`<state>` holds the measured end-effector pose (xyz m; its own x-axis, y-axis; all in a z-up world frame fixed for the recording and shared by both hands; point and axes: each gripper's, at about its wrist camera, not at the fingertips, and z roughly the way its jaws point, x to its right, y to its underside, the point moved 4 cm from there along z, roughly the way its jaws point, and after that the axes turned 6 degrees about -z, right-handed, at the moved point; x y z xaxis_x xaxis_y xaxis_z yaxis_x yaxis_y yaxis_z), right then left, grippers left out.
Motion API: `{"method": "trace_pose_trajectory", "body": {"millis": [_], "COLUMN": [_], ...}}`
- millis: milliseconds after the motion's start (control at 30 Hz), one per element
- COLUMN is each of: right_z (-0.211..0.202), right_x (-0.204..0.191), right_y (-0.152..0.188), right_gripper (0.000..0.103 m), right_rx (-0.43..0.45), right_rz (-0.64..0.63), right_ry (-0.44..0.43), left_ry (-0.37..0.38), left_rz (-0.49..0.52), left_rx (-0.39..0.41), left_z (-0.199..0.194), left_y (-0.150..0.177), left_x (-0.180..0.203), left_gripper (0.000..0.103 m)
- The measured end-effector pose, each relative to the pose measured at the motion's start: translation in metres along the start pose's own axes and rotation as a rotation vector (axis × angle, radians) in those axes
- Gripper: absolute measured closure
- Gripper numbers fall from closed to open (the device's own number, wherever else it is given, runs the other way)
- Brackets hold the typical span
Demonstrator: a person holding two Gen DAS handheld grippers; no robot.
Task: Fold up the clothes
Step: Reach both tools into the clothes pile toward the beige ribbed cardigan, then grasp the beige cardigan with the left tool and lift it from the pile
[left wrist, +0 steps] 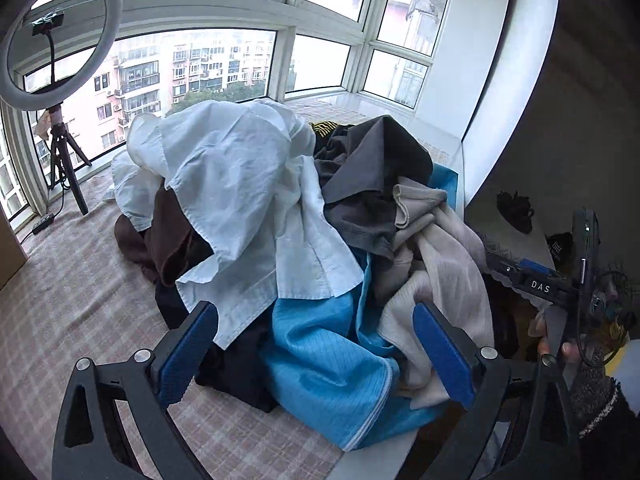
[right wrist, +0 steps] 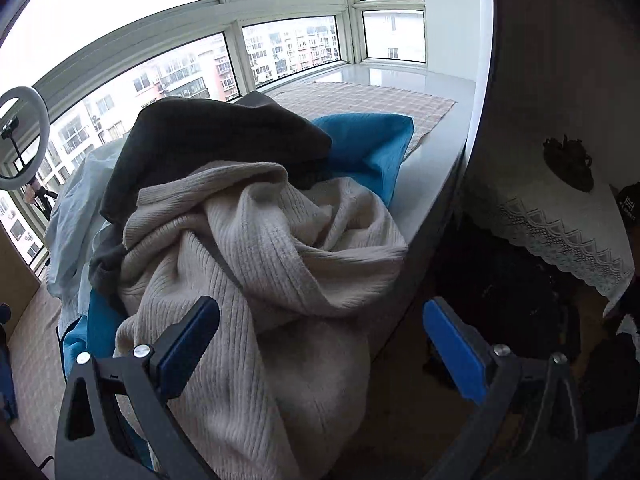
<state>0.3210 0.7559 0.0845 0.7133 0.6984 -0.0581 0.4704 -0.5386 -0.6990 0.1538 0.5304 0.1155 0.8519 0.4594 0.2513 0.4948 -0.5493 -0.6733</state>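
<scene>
By bay window (left wrist: 328,56): checked mat (left wrist: 72,304); heaped clothes (left wrist: 280,216).

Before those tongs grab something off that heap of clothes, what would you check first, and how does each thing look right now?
1. Left tongs open, nothing held: ok.
2. Right tongs open, nothing held: ok.
3. Beige knit sweater exposed and nearest the right tongs: ok.
4. Sweater free of the grey garment lying on it: not ok.
5. Bare plaid mat beside the pile for folding: ok.
6. Sweater's collar or hem located: cannot tell.

One pile holds about six garments (left wrist: 280,208), beside one ring light (left wrist: 60,40) and two tongs (left wrist: 316,356).
</scene>
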Motion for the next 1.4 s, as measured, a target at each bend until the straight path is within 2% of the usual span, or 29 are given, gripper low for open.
{"method": "trace_pose_trajectory", "body": {"millis": [67,167,267,333,400,433,467,500,567,733,833,900,967,1067,1133,1267,1333,1400], "right_z": [0.008,0.025,0.045,0.062,0.074,0.074,0.073,0.073,0.041,-0.044,-0.095,-0.13,-0.166,-0.22,-0.249,-0.276,-0.273,-0.266], "right_x": [0.011,0.007,-0.002,-0.009,-0.015,-0.018,-0.021,-0.024,-0.031,-0.049,-0.059,-0.09,-0.121,-0.168,-0.197,-0.258,-0.287,-0.313], "right_y": [-0.007,-0.01,-0.01,-0.005,0.0,0.0,0.0,0.0,-0.022,-0.079,-0.113,-0.134,-0.154,-0.184,-0.194,-0.203,-0.201,-0.197], "right_gripper": [0.0,0.0,0.0,0.0,0.004,0.025,0.055,0.064,0.084,0.086,0.086,0.086,0.086,0.086,0.086,0.087,0.087,0.087], "right_rx": [-0.011,-0.044,-0.085,-0.119,-0.141,-0.147,-0.152,-0.158,-0.08,0.125,0.249,0.323,0.397,0.509,0.549,0.566,0.545,0.513], "right_rz": [0.0,-0.013,-0.045,-0.086,-0.102,-0.109,-0.116,-0.123,-0.14,-0.182,-0.206,-0.251,-0.297,-0.367,-0.363,-0.391,-0.4,-0.394], "right_ry": [-0.039,-0.105,-0.162,-0.166,-0.193,-0.218,-0.245,-0.271,-0.294,-0.346,-0.376,-0.435,-0.496,-0.586,-0.695,-0.821,-0.872,-0.924], "left_ry": [0.017,0.016,0.053,0.053,0.027,0.04,0.084,0.137,0.245,0.358,0.448,0.499,0.517,0.508,0.475,0.272,0.138,-0.014], "left_rz": [0.09,0.184,0.175,0.149,0.157,0.148,0.125,0.104,0.066,0.072,0.016,-0.026,-0.052,-0.051,-0.041,-0.054,-0.116,-0.19], "left_rx": [-0.049,-0.127,-0.246,-0.293,-0.295,-0.303,-0.315,-0.313,-0.299,-0.162,-0.037,0.061,0.164,0.325,0.43,0.567,0.6,0.603], "left_z": [0.029,0.072,0.112,0.132,0.142,0.145,0.144,0.139,0.125,0.053,-0.006,-0.054,-0.104,-0.181,-0.233,-0.322,-0.351,-0.362], "left_y": [0.005,0.013,0.022,0.026,0.028,0.029,0.029,0.025,0.016,-0.04,-0.088,-0.115,-0.133,-0.149,-0.151,-0.119,-0.093,-0.061], "left_x": [0.036,0.068,0.08,0.083,0.084,0.085,0.086,0.088,0.093,0.109,0.104,0.091,0.074,0.049,0.029,-0.049,-0.091,-0.134], "left_gripper": [0.011,0.011,0.011,0.013,0.031,0.055,0.075,0.082,0.085,0.086,0.086,0.086,0.086,0.086,0.086,0.086,0.086,0.086]}}
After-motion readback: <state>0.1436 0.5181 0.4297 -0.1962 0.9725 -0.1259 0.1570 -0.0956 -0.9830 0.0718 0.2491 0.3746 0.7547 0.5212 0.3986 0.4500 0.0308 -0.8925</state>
